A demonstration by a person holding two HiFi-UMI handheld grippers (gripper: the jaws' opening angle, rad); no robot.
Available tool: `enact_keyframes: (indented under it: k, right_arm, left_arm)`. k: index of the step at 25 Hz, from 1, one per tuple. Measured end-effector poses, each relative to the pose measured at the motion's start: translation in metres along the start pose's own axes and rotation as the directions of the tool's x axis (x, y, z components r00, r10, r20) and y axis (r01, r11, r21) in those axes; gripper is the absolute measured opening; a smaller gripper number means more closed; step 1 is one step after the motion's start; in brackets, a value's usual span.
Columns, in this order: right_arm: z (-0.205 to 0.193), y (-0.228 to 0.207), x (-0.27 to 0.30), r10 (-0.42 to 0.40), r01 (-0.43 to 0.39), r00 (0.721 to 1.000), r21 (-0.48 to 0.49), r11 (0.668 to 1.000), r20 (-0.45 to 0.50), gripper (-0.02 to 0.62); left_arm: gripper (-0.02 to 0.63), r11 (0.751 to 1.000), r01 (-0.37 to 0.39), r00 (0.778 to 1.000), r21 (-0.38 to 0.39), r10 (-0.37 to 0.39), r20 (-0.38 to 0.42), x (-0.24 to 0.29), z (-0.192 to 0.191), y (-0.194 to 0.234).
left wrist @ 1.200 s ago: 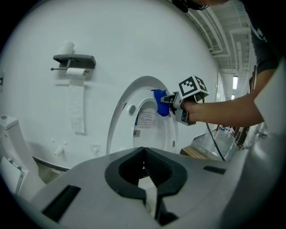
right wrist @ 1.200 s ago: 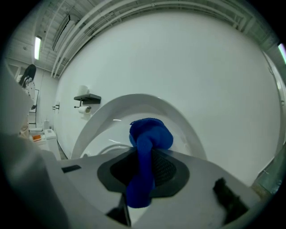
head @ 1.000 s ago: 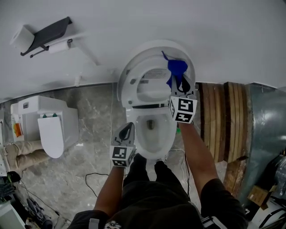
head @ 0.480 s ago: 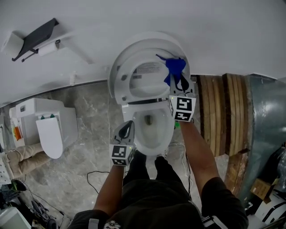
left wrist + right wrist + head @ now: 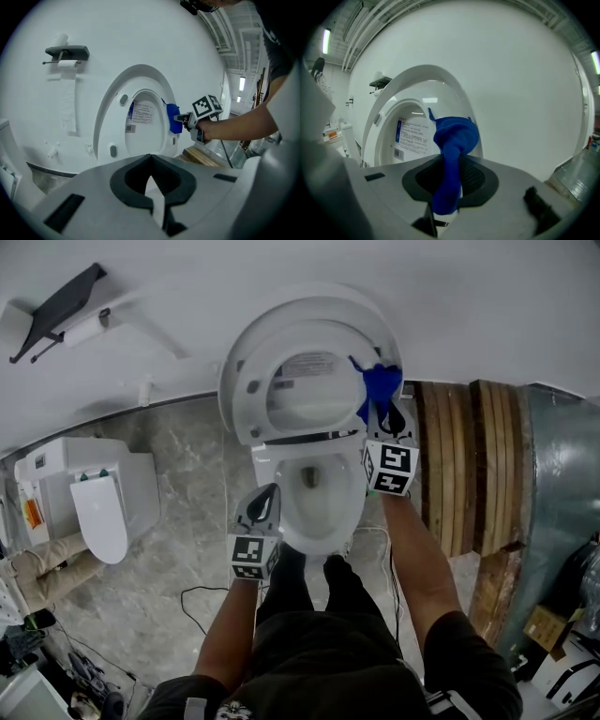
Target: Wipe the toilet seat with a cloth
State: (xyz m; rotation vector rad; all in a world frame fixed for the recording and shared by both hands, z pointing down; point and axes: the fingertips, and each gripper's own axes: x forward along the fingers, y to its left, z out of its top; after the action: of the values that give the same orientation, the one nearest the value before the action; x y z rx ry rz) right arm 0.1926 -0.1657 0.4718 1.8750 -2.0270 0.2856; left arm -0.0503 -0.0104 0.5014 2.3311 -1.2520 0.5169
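Observation:
The white toilet (image 5: 352, 512) has its seat (image 5: 246, 399) and lid tipped up against the wall. My right gripper (image 5: 382, 411) is shut on a blue cloth (image 5: 378, 385), whose bunched end rests on the right side of the raised seat. In the right gripper view the cloth (image 5: 454, 140) hangs out through the shut jaws (image 5: 450, 174). The left gripper view shows the cloth (image 5: 172, 118) on the seat's right rim (image 5: 108, 117). My left gripper (image 5: 269, 493) is shut and empty by the bowl's left front edge, its jaws (image 5: 150, 159) pointing at the seat.
A toilet-paper holder (image 5: 56, 298) is on the wall at the upper left. A white lidded bin (image 5: 103, 507) stands on the marble floor at left, wooden planks (image 5: 469, 474) lean at right, and cables (image 5: 202, 610) lie by the person's legs (image 5: 305, 615).
My right gripper has slid the blue cloth down the right side of the raised seat, toward the hinge. The left gripper stays low beside the bowl.

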Motion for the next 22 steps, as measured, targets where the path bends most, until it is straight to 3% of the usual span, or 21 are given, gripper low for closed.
enact_keyframes:
  k: [9,17,22]
  right_arm:
    - [-0.090,0.002,0.000,-0.019,0.017,0.987,-0.014,1.000,-0.162,0.078]
    - [-0.110,0.009,-0.005,-0.061,0.058,0.986,-0.020,0.998,-0.154,0.078]
    - [-0.136,0.025,-0.009,-0.047,0.061,0.975,0.058,0.996,-0.219,0.078]
  left_arm:
    - [0.009,1.000,0.001,1.000,-0.008,-0.001,-0.015,0.009,-0.011,0.005]
    - [0.009,0.999,-0.024,1.000,-0.030,0.023,-0.018,0.014,-0.021,0.018]
    - [0.009,0.999,-0.034,0.999,-0.039,0.033,-0.019,0.013,-0.027,0.024]
